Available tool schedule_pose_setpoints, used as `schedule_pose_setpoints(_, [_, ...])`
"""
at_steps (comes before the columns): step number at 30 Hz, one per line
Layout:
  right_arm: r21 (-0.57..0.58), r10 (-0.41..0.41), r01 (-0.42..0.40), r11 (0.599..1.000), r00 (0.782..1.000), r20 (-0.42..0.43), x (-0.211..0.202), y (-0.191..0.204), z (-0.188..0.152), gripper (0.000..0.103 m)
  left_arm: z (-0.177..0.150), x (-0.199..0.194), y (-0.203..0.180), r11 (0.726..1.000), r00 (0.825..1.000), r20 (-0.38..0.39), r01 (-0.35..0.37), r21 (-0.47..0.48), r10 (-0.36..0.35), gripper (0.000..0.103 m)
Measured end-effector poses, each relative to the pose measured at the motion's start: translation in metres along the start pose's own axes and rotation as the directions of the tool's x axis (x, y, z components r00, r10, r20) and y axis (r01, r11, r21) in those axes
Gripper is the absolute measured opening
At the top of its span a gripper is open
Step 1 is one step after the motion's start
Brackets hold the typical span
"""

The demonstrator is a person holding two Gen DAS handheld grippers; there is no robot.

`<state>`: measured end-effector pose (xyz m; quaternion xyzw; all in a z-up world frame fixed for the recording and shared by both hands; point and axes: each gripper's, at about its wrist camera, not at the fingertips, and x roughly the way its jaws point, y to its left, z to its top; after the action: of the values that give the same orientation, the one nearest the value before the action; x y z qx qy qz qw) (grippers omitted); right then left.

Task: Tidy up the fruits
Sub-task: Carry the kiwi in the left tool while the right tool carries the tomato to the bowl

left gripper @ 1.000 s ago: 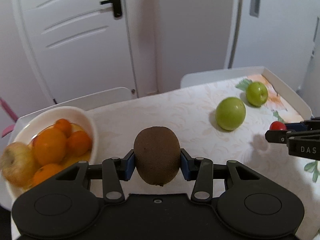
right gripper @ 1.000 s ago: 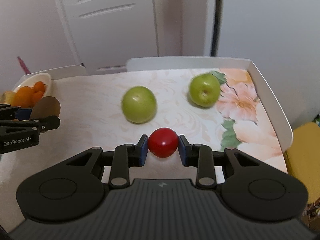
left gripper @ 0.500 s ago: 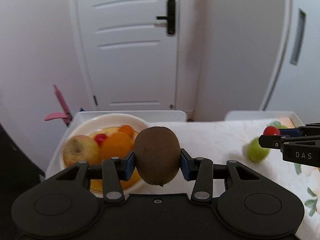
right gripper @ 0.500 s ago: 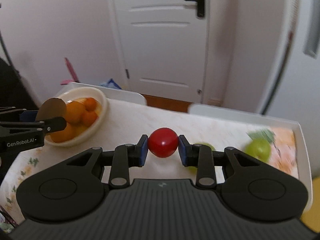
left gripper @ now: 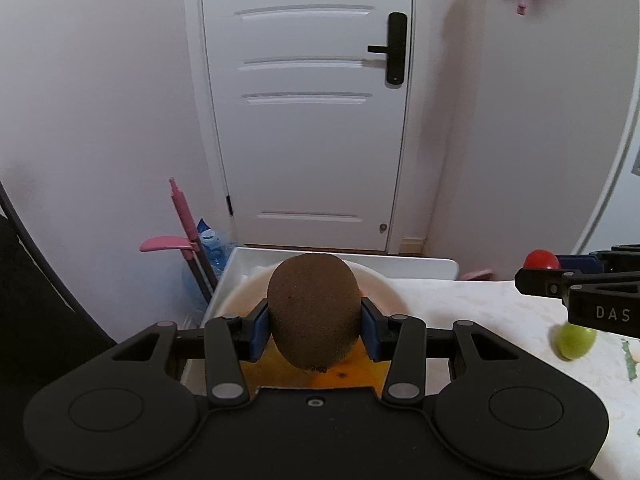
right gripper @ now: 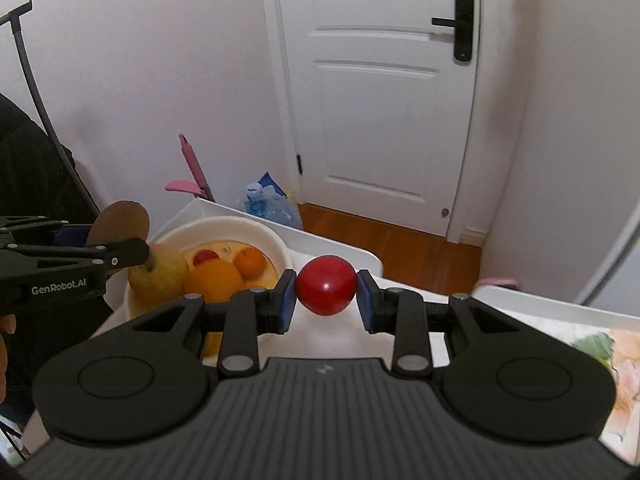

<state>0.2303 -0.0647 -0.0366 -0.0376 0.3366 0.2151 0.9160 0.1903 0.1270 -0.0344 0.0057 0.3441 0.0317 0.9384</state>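
My left gripper (left gripper: 314, 330) is shut on a brown kiwi (left gripper: 313, 312) and holds it right over the white fruit bowl (left gripper: 386, 286). My right gripper (right gripper: 326, 298) is shut on a small red tomato (right gripper: 326, 285), above the table just right of the bowl (right gripper: 256, 228). The bowl holds oranges (right gripper: 214, 282), a yellowish apple (right gripper: 160, 276) and a small red fruit (right gripper: 206, 257). The kiwi (right gripper: 120, 222) and the left gripper also show at the left of the right wrist view. The tomato (left gripper: 541, 259) shows at the right of the left wrist view. One green apple (left gripper: 576, 340) lies on the tablecloth.
The table is a white tray-like top with a raised rim (right gripper: 340, 246) and a floral cloth (right gripper: 612, 356). Behind it stand a white door (left gripper: 312, 120), a pink dustpan handle (left gripper: 182, 224) and a blue water bottle (right gripper: 272, 204) on the floor.
Both grippers swung left and moved toward the bowl with their fruit. The kiwi now hangs over the bowl and the green apples have slid out to the right.
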Motion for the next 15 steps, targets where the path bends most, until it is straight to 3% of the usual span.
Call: schedule_pose_setpoints(15, [0.006, 0.000, 0.000, 1.000, 1.000, -0.025, 0.066, 0.035, 0.029, 0.047, 0.026, 0.078, 0.045, 0.997, 0.994, -0.101, 0.056, 0.049, -0.051, 0.049])
